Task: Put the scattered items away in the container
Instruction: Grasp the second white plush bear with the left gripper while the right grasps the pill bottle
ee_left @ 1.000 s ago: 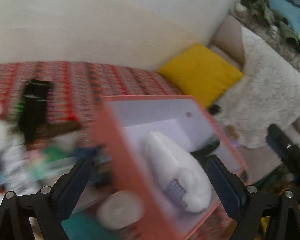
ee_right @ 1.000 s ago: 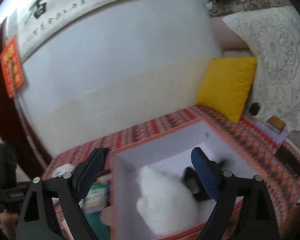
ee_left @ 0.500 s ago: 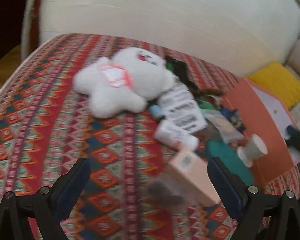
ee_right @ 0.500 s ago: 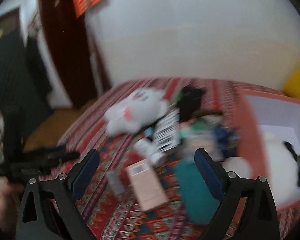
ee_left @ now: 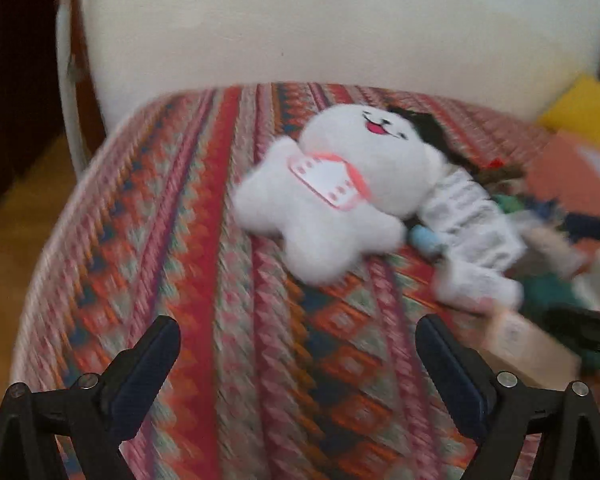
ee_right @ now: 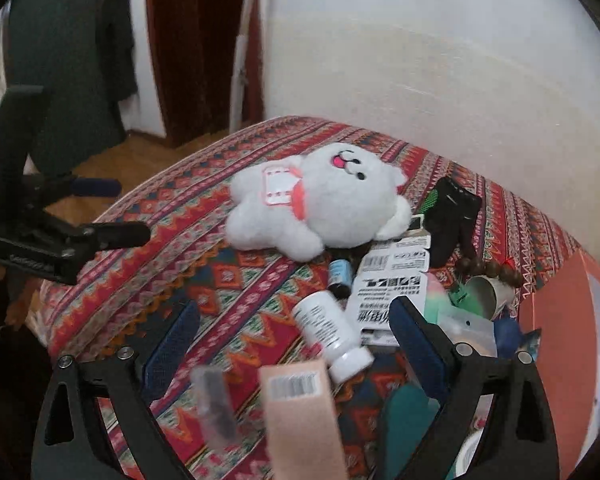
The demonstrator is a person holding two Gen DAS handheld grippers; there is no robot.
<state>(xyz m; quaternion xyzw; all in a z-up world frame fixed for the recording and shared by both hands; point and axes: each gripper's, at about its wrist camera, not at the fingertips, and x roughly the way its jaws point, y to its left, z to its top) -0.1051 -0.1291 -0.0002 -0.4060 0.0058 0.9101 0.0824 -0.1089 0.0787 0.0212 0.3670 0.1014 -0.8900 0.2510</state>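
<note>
Black two-finger left gripper (ee_left: 296, 344) hangs low over the patterned cloth (ee_left: 204, 240), jaws wide, nothing between them; right gripper (ee_right: 294, 330) also spread wide and empty above the white bottle (ee_right: 330, 330) and peach box (ee_right: 300, 416); white plush toy (ee_right: 316, 200) lies on its back near the cloth's far edge, clutter just beside it; orange container (ee_right: 560, 320) at the right edge; versus a second ago both cameras have swung off the container's interior to the scattered pile.
</note>
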